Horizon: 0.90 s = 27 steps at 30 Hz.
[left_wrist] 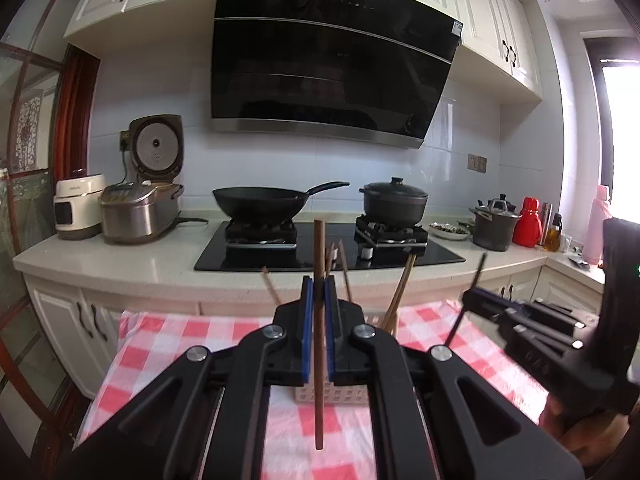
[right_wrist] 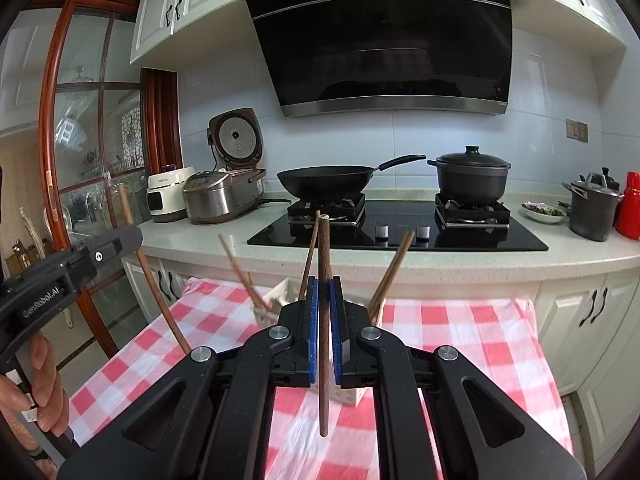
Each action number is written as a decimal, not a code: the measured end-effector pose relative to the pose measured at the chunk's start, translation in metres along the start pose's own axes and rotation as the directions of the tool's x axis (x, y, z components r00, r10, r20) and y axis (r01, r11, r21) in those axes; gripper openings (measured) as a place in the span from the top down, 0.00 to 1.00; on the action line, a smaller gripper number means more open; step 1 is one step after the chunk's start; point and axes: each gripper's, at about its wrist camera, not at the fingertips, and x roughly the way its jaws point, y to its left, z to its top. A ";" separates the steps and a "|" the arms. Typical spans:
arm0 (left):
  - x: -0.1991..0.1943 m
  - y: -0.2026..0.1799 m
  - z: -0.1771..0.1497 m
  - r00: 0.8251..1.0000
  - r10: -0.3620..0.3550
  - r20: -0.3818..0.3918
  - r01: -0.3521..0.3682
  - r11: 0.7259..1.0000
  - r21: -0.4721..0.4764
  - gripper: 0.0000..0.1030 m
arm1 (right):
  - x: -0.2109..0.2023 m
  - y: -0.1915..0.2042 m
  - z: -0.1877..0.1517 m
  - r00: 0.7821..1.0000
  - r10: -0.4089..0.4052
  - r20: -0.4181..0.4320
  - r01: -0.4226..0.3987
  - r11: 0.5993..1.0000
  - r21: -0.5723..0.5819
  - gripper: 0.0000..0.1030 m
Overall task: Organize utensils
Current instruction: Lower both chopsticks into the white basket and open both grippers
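Two chopsticks are off the table at once, one in each gripper, which looks like a way to clear them in pairs. Farthest left in the right wrist view, a person's hand (right_wrist: 40,388) wraps the handle of the left gripper (left_wrist: 319,294), whose blue pads are clenched on a brown chopstick (left_wrist: 319,320). That stick stands nearly upright, pinched a little above its middle, so its lower end hangs free above the checked tablecloth (left_wrist: 168,344) and touches nothing. Held upright like this, it would probably be easy to drop end-first into a holder.

Moving toward the middle, a pale perforated basket (right_wrist: 352,396) sits on the cloth just behind the fingers, mostly hidden by them. Several more chopsticks (right_wrist: 390,276) lean out of it at splayed angles; whether it is the source or the destination cannot be told from these views.

To the right, the right gripper (right_wrist: 325,310) is likewise clamped shut on its own chopstick (right_wrist: 324,352), gripped near mid-length and vertical, its tip clear of the cloth. Behind everything, the stove with a wok (right_wrist: 326,180) and a lidded pot (right_wrist: 470,178) sits well apart on the counter and plays no part in the sorting.
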 end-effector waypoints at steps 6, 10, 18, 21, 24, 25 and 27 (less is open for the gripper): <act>0.021 -0.017 0.045 0.999 -0.031 0.039 0.030 0.999 0.020 0.95 | 0.015 -0.007 0.038 0.999 -0.029 0.023 0.029 0.999 -0.018 0.93; 0.037 -0.024 0.083 0.997 -0.039 0.073 0.037 0.999 0.022 0.95 | 0.024 -0.013 0.067 0.999 -0.030 0.041 0.031 0.999 -0.010 0.93; 0.093 -0.016 0.118 0.998 -0.013 0.069 0.014 1.000 -0.023 0.95 | 0.061 -0.020 0.095 0.999 -0.035 0.022 0.035 0.999 -0.010 0.93; 0.121 -0.011 0.106 1.000 -0.007 0.029 0.008 0.999 -0.038 0.95 | 0.081 -0.022 0.085 0.999 -0.035 -0.016 0.035 0.999 -0.020 0.93; 0.147 -0.008 0.085 1.000 -0.003 -0.030 0.002 0.999 -0.044 0.95 | 0.103 -0.027 0.068 0.997 -0.023 -0.077 0.022 1.000 -0.011 0.93; 0.154 -0.007 0.077 0.999 0.000 -0.046 -0.002 0.999 -0.044 0.95 | 0.107 -0.027 0.062 0.996 -0.019 -0.092 0.019 1.000 -0.007 0.93; 0.168 -0.004 0.061 0.997 0.011 -0.083 -0.014 0.999 -0.038 0.95 | 0.120 -0.030 0.051 0.992 -0.017 -0.128 0.017 1.000 0.000 0.93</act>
